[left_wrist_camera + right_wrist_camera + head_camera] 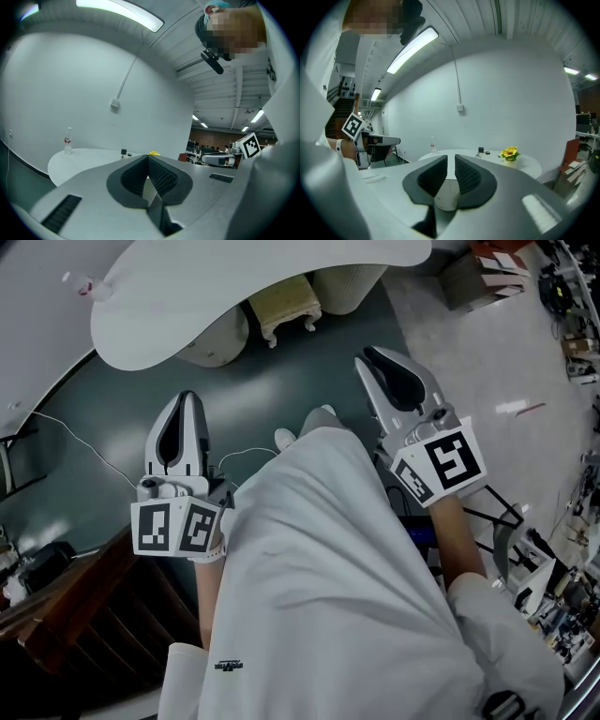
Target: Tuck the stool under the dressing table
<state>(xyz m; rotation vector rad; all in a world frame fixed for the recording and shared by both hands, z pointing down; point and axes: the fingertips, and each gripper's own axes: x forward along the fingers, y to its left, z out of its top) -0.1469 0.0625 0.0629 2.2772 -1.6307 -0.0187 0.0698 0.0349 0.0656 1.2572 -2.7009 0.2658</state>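
Observation:
The white dressing table (234, 287) curves across the top of the head view. Under its edge stands the cream stool (284, 304) with carved legs, between the table's two round bases. My left gripper (183, 442) hangs over the dark floor, well short of the stool, shut and empty. My right gripper (398, 381) is nearer, to the stool's right, also shut with nothing in it. The left gripper view has the closed jaws (148, 157) pointing at the table top (89, 159). The right gripper view has the jaws (451, 157) level with the table (525, 164).
A water bottle (68, 140) and yellow flowers (509, 153) stand on the table. Cardboard boxes (487, 273) sit at the back right. A white cable (75, 442) runs over the floor at left. Dark wooden furniture (84, 615) is at lower left, clutter (562, 596) at right.

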